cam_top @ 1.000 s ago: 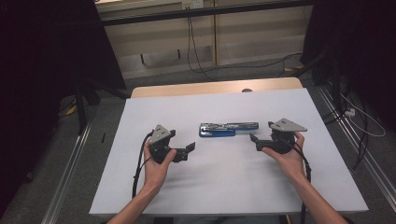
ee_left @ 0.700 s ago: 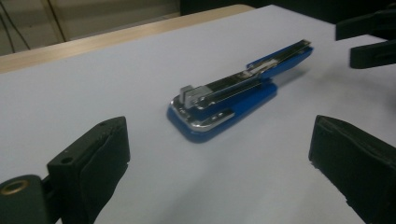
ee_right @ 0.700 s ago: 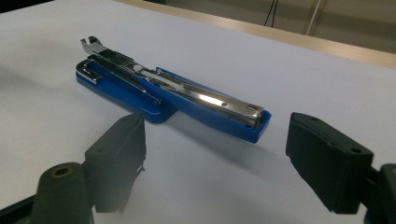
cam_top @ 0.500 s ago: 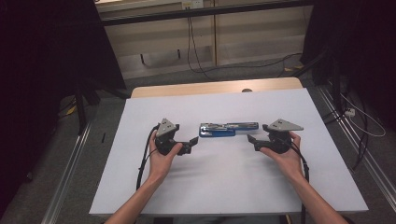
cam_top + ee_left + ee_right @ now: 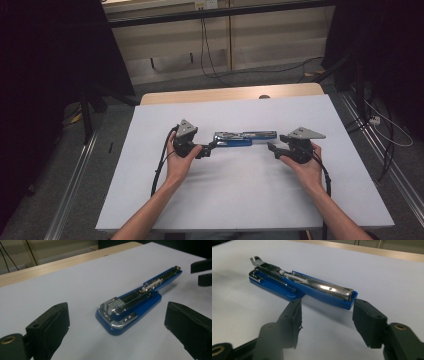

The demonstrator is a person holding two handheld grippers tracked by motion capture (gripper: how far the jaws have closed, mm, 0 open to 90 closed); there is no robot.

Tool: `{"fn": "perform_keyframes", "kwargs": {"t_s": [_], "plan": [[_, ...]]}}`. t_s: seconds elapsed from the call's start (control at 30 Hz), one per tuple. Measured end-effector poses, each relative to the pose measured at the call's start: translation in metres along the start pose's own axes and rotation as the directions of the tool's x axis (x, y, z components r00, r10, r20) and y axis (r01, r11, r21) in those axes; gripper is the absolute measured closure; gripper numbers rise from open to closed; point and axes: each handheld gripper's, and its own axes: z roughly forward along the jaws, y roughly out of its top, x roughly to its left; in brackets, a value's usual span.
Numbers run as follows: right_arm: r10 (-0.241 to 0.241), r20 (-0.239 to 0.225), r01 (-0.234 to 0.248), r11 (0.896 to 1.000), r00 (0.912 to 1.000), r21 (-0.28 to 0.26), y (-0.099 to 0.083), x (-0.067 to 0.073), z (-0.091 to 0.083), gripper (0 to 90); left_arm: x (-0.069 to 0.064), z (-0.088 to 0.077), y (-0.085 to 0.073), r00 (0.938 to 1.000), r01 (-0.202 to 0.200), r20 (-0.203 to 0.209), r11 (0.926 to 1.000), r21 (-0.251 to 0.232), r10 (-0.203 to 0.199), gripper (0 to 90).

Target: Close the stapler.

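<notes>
stapler: opened-flat blue plastic and chrome stapler (image 5: 245, 138), stiff, hinged, slippery metal | left gripper (image 5: 210, 148) wide open at its 9 o'clock end, empty | right gripper (image 5: 270, 147) half-open, jaws just closing, nothing clamped; I grip the blue sides

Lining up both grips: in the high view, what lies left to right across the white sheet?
Left gripper → blue stapler, opened out flat → right gripper, jaws just closing, nothing between them.

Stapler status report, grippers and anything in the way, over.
Left gripper open, near stapler. Right gripper jaws just closing, open, stapler's end not yet between them. White table, nothing blocking.
</notes>
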Motion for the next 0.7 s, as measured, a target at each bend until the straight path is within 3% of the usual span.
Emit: {"fn": "perform_keyframes", "kwargs": {"t_s": [0.07, 0.17, 0.3, 0.57, 0.63, 0.7], "plan": [[-0.003, -0.006, 0.003, 1.000, 1.0000, 0.001, 0.000, 0.000, 0.000, 48.3, 0.000, 0.001, 0.000, 1.0000, -0.003, -0.004, 1.0000, -0.001, 0.003, 5.6], [-0.002, -0.012, 0.002, 1.000, 0.9999, 0.007, 0.000, 0.001, 0.001, 53.1, 0.002, 0.001, -0.004, 0.9994, 0.030, 0.015, 0.9993, 0.021, -0.030, 4.3], [-0.007, -0.018, 0.008, 1.000, 0.9998, 0.015, -0.001, 0.000, 0.003, 64.1, 0.001, 0.002, -0.010, 0.9999, -0.006, -0.009, 0.9993, 0.037, 0.006, 4.2], [-0.003, -0.043, 0.003, 1.000, 0.9991, -0.001, -0.002, 0.000, 0.003, 84.0, -0.005, 0.009, -0.015, 0.9999, -0.014, -0.001, 0.9979, 0.064, 0.014, 3.7], [0.002, -0.048, -0.003, 1.000, 0.9989, -0.008, -0.002, 0.000, 0.002, 90.0, -0.007, 0.010, -0.015, 0.9998, -0.016, -0.014, 0.9980, 0.061, 0.017, 3.7], [0.002, -0.048, -0.003, 1.000, 0.9988, -0.010, -0.001, 0.000, 0.002, 90.0, -0.008, 0.011, -0.015, 0.9994, -0.013, -0.032, 0.9974, 0.071, 0.015, 4.4]]}}
